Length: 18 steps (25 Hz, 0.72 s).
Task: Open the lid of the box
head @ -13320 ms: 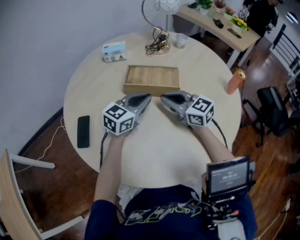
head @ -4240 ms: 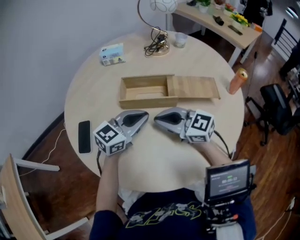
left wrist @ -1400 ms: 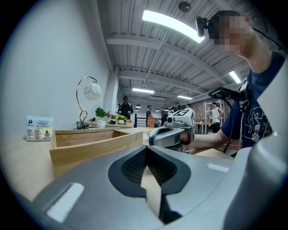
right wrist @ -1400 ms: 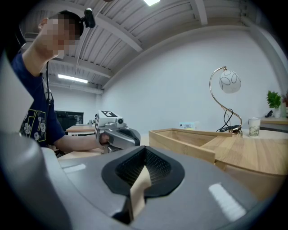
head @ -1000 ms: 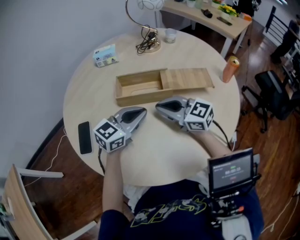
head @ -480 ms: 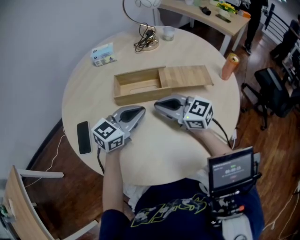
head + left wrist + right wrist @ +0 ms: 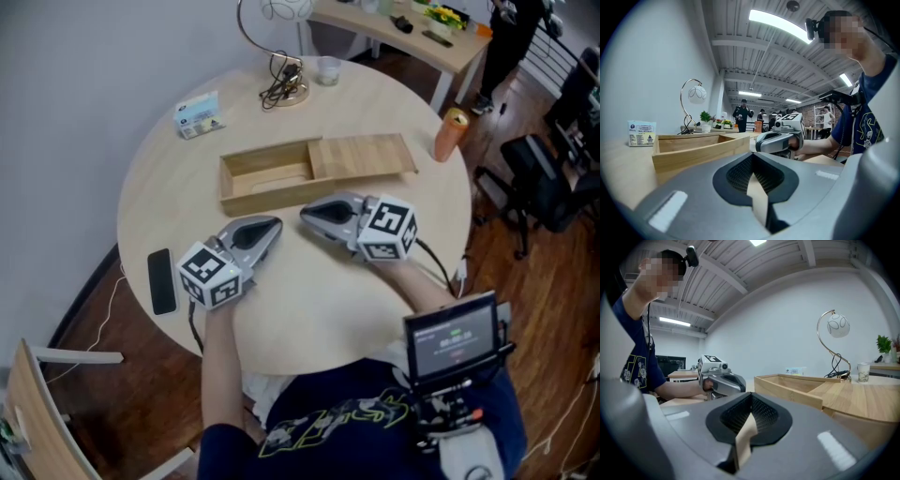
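Box (image 7: 265,178) sits open at mid-table, just beyond both grippers. Lid (image 7: 364,156) is slid out to the person's right, its left end still at the box's right end and the rest lying flat on the table (image 7: 309,309). The box's interior is exposed and looks empty.

Left gripper (image 7: 273,226): jaws closed together, nothing between them, confirmed in the left gripper view (image 7: 753,158). It rests on the table, tips just short of the box's front wall and not touching it.

Right gripper (image 7: 306,214): jaws likewise closed and empty, as the right gripper view (image 7: 750,401) shows. Its tips lie near the box's front wall, pointing left toward the other gripper. The two tips are close but apart.

Other items:
- phone (image 7: 161,280) at the left edge
- carton (image 7: 198,114), lamp (image 7: 279,86) and cup (image 7: 328,69) at the far side
- can (image 7: 450,134) at the right, well clear of the lid
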Each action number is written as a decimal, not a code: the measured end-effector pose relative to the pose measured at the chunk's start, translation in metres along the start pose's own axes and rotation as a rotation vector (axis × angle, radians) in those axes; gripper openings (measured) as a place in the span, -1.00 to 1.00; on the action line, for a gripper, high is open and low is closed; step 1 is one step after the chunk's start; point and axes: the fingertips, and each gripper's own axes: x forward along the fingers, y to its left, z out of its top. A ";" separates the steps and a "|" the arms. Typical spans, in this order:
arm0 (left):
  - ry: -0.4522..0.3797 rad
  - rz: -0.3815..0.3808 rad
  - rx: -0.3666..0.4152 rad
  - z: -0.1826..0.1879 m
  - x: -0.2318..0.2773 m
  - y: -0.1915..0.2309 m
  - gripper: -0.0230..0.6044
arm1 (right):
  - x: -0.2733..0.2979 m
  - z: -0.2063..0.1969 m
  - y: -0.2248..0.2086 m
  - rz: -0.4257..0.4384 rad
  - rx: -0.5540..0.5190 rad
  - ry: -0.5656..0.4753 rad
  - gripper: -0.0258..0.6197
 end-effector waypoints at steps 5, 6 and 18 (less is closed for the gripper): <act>0.010 -0.003 0.006 0.001 -0.002 0.001 -0.92 | 0.002 0.003 -0.001 -0.009 0.007 0.000 -0.87; 0.011 0.001 0.002 0.001 -0.002 0.001 -0.92 | 0.002 0.004 0.000 -0.009 0.010 -0.003 -0.87; 0.003 0.014 -0.003 -0.002 -0.005 0.003 -0.92 | 0.006 0.005 0.005 0.005 0.008 -0.013 -0.87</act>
